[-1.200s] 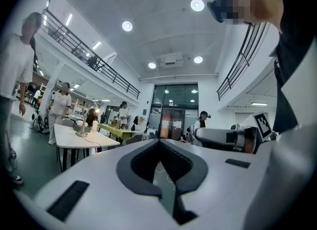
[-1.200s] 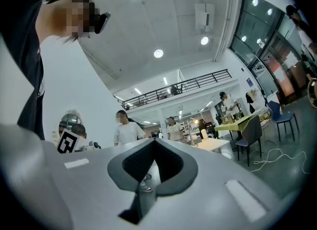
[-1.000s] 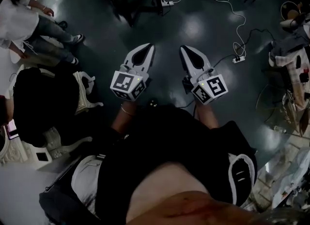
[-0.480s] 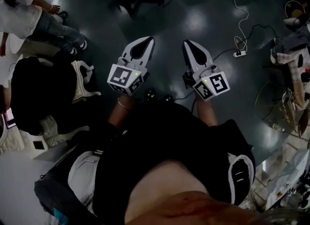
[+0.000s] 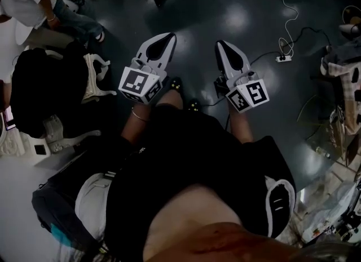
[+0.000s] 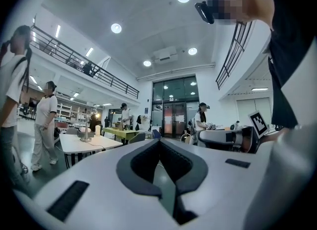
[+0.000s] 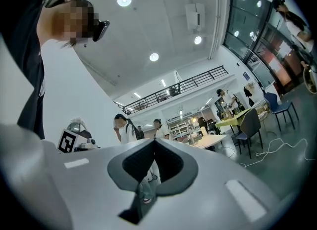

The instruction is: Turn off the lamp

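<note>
1. The left gripper [image 5: 163, 39] is held out in front of the person at about waist height. Its jaws are together, and nothing is between them.
2. The right gripper [image 5: 223, 46] is beside it, a little apart. Its jaws are also pressed together and empty.
3. Both grippers point away from the body, over a dark floor [image 5: 242, 18]. A white cable [image 5: 289, 16] lies on the floor far to the right.
4. The lamp [image 6: 87, 127] is far from both grippers. In the left gripper view it stands on a white table [image 6: 81, 144] at the far left, with some people [image 6: 45, 120] standing near that table.
5. There is a bright spot near the head of the lamp, so I judge that it is still on (it is very small in the picture, so this is not certain).
6. In my judgement the task is at its beginning. Nothing has touched the lamp, and the person is not close to it.
7. What is left: to come up to the table, to find the switch (I cannot see it from here), and to press it with one gripper.
</note>
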`<act>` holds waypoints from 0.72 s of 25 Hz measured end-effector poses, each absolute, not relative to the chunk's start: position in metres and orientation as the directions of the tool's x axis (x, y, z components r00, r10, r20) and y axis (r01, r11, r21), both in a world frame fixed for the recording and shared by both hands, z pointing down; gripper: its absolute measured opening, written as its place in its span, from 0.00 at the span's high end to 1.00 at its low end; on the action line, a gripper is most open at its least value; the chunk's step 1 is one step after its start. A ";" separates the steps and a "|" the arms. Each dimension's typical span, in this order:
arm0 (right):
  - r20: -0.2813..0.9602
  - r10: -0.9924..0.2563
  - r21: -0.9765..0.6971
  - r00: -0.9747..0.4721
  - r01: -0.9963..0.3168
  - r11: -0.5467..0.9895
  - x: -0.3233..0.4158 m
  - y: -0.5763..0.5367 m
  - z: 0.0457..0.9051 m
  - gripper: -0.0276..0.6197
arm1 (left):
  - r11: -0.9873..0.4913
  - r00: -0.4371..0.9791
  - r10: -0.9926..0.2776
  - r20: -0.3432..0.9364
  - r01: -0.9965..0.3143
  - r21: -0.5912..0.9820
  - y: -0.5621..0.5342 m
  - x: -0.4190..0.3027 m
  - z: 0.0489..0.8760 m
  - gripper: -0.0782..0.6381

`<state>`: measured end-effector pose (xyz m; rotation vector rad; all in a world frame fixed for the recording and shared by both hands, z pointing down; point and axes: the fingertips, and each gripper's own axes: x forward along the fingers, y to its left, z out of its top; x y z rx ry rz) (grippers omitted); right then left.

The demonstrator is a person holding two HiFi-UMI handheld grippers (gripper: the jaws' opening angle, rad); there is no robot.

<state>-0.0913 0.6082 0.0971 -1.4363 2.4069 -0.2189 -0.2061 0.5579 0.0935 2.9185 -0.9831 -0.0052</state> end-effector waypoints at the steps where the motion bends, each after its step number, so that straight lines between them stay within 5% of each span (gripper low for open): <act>1: -0.199 -0.875 -0.296 -0.440 -0.824 0.482 -0.091 0.608 0.098 0.95 | -0.793 0.795 -0.606 0.020 -0.606 0.059 0.558 -0.207 0.096 0.88; 18: -0.184 -0.913 -0.288 -0.364 -0.868 0.404 -0.052 0.559 0.102 0.95 | -0.832 0.832 -0.553 0.040 -0.554 0.010 0.488 -0.166 0.106 0.88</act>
